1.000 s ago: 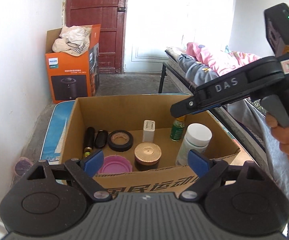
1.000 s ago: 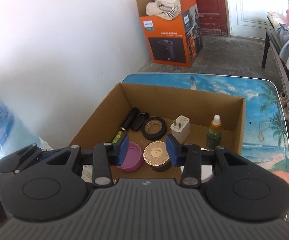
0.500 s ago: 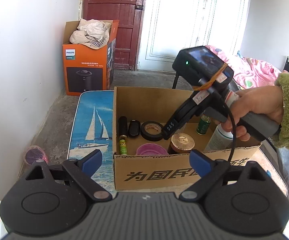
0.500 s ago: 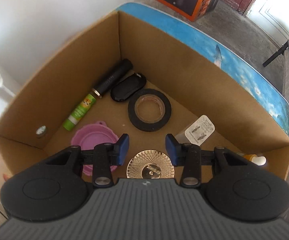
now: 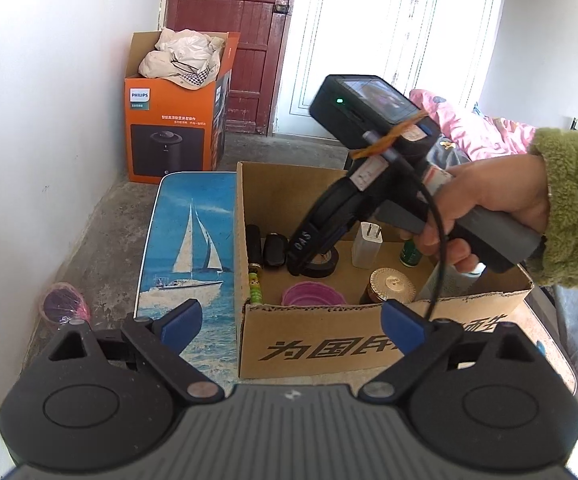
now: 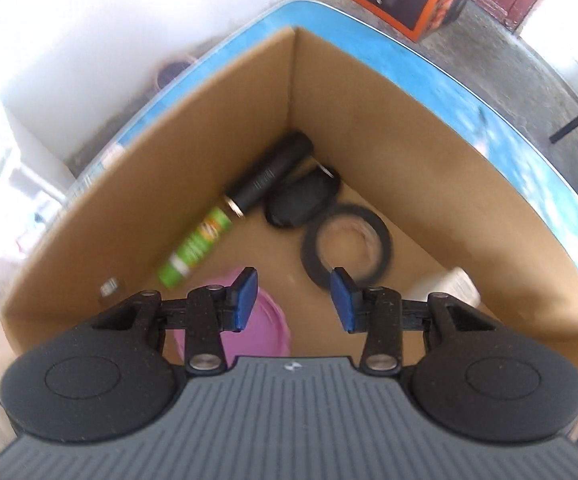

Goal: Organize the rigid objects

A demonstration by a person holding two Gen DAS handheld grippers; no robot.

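Cardboard box [image 5: 369, 344] on our sailboat-print table [image 5: 189, 240] holds tape roll [image 6: 347, 248], pink lid [image 6: 267, 324], black tube [image 6: 273, 174], green tube [image 6: 195, 248] | our right gripper [image 6: 293, 300] inside box, part-open, empty | our left gripper [image 5: 289, 324] released wide, just opened further, before box front

low table [image 5: 187, 240] with a blue sailboat seascape top is sitting on the concrete floor [image 5: 101, 240], centre-left of the left wrist view. an open cardboard box [image 5: 329, 344] is resting directly on it, lower centre. an orange box [image 5: 173, 136] is standing on the floor, upper left.
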